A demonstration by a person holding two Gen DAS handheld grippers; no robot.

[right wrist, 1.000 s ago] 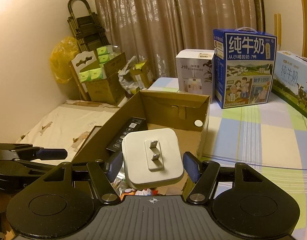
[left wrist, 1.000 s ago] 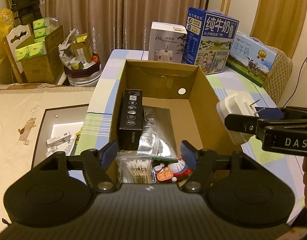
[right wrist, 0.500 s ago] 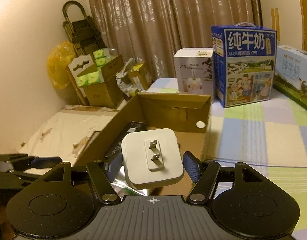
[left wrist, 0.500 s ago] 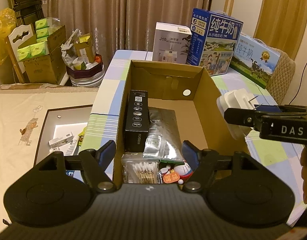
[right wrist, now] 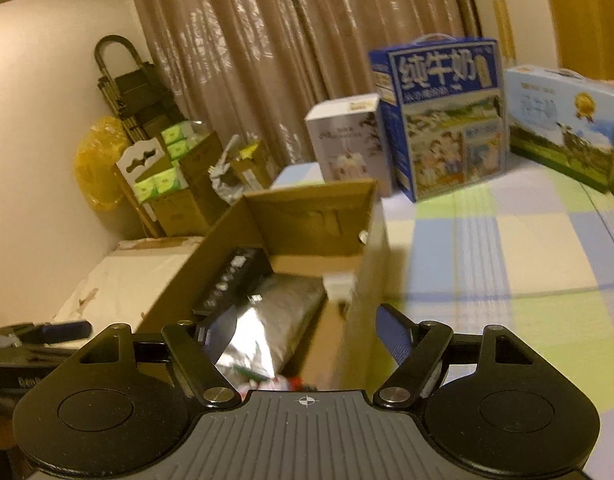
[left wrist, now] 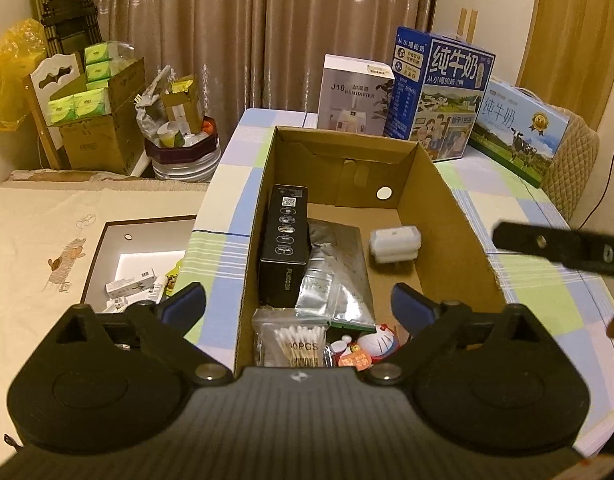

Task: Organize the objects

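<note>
So the open brown cardboard box (left wrist: 439,188) sits on the checked tablecloth, flaps up, stuff packed inside. A slim black box (left wrist: 285,248) stands on its long edge against the left wall, with a silver foil pouch (left wrist: 335,276) lying flat just beside it. At the near end there's a clear bag of cotton swabs (left wrist: 297,342) and a little Doraemon toy (left wrist: 377,342) next to it. The white plug adapter (left wrist: 395,244) lies on the bare box floor right of the pouch, on its side.
</note>
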